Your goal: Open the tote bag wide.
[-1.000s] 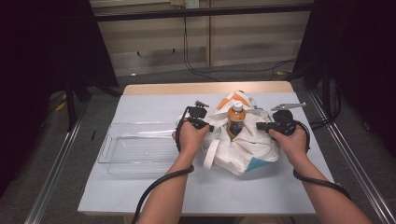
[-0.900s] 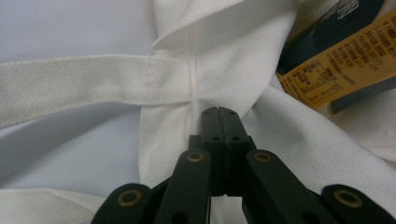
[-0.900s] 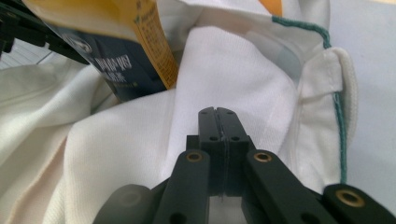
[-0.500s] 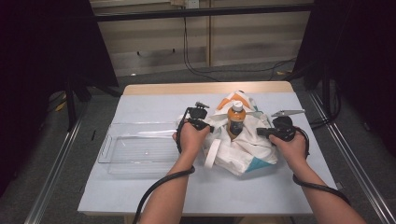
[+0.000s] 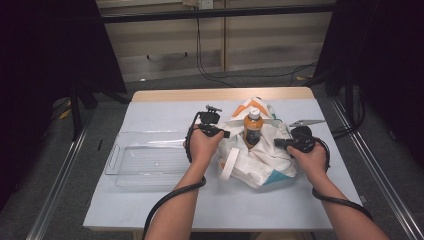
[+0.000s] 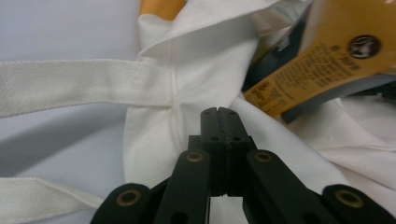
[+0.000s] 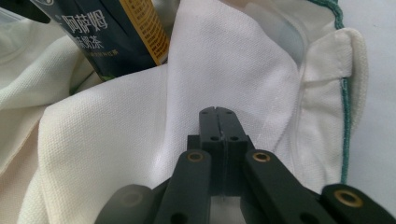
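High view: bottle [image 5: 253, 129] stands upright in the cloth bag [image 5: 260, 160]; tray [image 5: 145, 160] holds nothing. Your left gripper [image 5: 226, 134] and right gripper [image 5: 278, 142] sit closed, gripping nothing I can confirm; unpacking looks barely begun.

Clear plastic tray [image 5: 145, 160] sat flat on the table's pale cover [image 5: 165, 205], just off my left claw, on the side away from my right one. Wooden table edge [image 5: 220, 94] showed at the far end, beyond both claws. Black cables [image 5: 200, 50] hung down the slatted wall [image 5: 270, 45] further out. Metal rails [image 5: 55, 185] ran along the floor outside each claw.
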### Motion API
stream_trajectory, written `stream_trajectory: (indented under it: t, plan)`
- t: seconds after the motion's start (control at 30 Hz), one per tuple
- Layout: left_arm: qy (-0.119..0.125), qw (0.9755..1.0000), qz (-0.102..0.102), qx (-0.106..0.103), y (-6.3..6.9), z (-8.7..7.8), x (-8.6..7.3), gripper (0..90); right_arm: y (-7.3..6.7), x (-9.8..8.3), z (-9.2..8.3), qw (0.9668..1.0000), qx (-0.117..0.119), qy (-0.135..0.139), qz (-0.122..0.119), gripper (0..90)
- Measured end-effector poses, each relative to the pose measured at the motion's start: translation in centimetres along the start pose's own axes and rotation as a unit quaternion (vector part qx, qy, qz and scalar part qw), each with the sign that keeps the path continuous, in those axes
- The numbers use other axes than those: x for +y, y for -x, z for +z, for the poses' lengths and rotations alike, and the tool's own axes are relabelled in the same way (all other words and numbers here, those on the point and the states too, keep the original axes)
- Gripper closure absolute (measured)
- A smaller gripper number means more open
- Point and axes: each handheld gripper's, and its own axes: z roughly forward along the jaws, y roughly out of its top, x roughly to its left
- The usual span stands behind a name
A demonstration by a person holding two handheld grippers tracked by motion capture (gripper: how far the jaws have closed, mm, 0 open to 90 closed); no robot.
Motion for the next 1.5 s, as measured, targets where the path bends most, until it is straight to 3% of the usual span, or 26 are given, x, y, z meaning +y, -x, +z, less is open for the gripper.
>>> stream_trajectory:
  t: [0.27, 0.37, 0.6, 0.8, 0.93, 1.5]
  plan:
    - [0.001, 0.9997, 0.011, -0.021, 1.4, -0.4, -0.9, 90.0, -0.1, 0.0, 0.0, 1.0000, -0.002, 0.000, 0.006, 90.0]
    - [0.006, 0.9996, 0.002, -0.026, 1.6, -0.3, -1.4, 90.0, -0.1, 0.0, 0.0, 1.0000, -0.004, 0.002, 0.005, 90.0]
    - [0.011, 0.9996, 0.000, -0.025, 1.6, -0.6, -2.4, 90.0, -0.1, -0.1, 0.0, 0.9999, -0.005, 0.005, 0.007, 90.0]
    - [0.008, 0.9997, 0.014, -0.019, 1.8, -0.7, -3.5, 90.0, -0.2, -0.1, 0.0, 0.9999, -0.008, 0.007, 0.008, 90.0]
    - [0.009, 0.9997, 0.013, -0.020, 1.8, -0.7, -3.8, 90.0, -0.3, -0.1, 0.0, 0.9999, -0.010, 0.005, 0.007, 90.0]
    - [0.000, 0.9997, 0.024, 0.004, 1.7, 0.1, -5.6, 90.0, -0.2, -0.2, -0.2, 0.9997, -0.009, 0.015, 0.016, 89.5]
